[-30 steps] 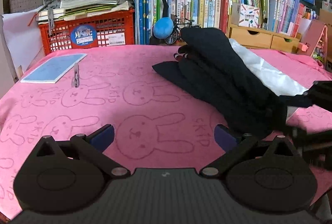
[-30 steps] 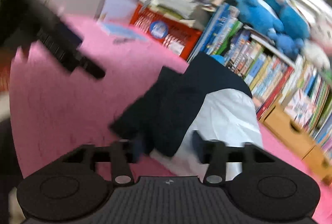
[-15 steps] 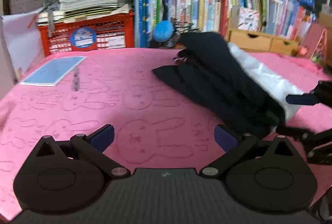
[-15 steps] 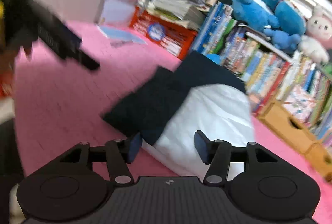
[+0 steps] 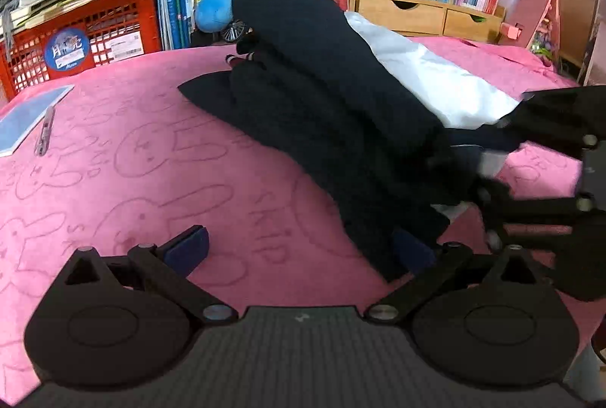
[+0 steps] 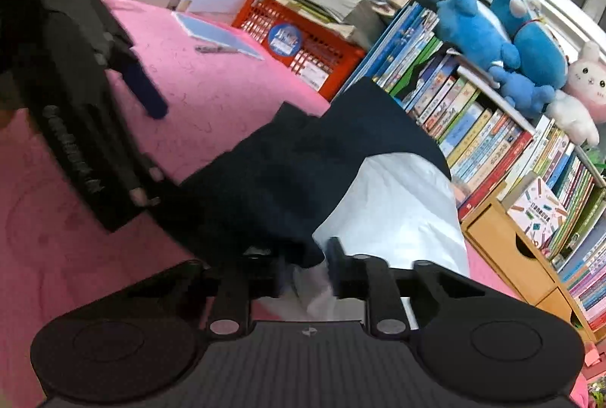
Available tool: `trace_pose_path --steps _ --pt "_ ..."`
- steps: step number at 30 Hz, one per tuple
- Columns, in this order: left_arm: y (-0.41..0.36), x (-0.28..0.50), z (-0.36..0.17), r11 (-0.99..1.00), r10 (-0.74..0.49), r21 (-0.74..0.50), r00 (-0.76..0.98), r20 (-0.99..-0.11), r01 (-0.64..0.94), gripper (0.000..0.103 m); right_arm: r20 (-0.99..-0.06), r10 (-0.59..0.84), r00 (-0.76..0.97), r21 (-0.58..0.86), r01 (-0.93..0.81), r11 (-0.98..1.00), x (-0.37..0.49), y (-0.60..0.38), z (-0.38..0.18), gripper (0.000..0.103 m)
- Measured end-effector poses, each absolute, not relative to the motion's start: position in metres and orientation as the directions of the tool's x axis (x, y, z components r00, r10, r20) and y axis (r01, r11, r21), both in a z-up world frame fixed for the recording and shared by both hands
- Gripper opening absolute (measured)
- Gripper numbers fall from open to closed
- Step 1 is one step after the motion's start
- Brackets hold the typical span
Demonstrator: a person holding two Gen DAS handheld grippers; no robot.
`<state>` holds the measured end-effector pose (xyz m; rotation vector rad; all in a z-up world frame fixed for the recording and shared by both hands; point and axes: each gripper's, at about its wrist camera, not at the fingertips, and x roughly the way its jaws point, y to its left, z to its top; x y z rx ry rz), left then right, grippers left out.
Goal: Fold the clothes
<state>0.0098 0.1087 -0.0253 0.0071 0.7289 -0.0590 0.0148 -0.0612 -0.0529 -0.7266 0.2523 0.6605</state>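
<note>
**Right claw might only snag one layer of the shirt**

The dark-and-white shirt (image 5: pixel 333 112) lies bunched on the pink cloth (image 5: pixel 125 150) in front of the bookshelf (image 6: pixel 492 128). The right claw (image 6: pixel 306 270) is closing on the near hem, with fabric between its pads. My worry: the hem is stacked in layers, so it may catch just the top one and the fold drags crooked. The left claw (image 5: pixel 299 249) sits wide open with its right finger (image 5: pixel 411 249) tucked against the dark edge, holding nothing.

The right view shows the pinch itself. The left view doesn't; there the right claw is a blur, but you do see the shirt's full spread.
</note>
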Motion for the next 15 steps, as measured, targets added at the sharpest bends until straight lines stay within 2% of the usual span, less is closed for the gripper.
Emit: trace_pose_path --steps 2,5,7,11,15 --pt "0.114 0.004 -0.022 0.999 -0.045 -0.016 0.743 -0.667 0.046 0.103 -0.418 0.485 0.768 -0.498 -0.641 0.584 0.015 -0.059 -0.047 0.012" --pt "0.123 -0.007 -0.01 1.0 0.021 0.021 0.767 -0.642 -0.01 0.103 -0.416 0.511 0.752 -0.477 -0.659 0.582 0.008 -0.056 -0.04 0.011" --pt "0.137 -0.015 0.003 0.999 0.031 -0.012 0.794 -0.608 -0.049 0.103 -0.419 0.522 0.743 -0.476 -0.669 0.571 0.003 -0.053 -0.04 0.011" --pt "0.15 -0.019 0.03 0.992 -0.02 -0.116 0.853 -0.522 -0.047 0.103 -0.424 0.53 0.734 -0.458 -0.679 0.574 0.001 -0.049 -0.042 0.01" --pt "0.128 0.0 0.035 0.995 -0.071 -0.101 0.87 -0.487 0.024 0.103 -0.429 0.534 0.728 -0.466 -0.685 0.56 -0.004 -0.049 -0.044 0.01"
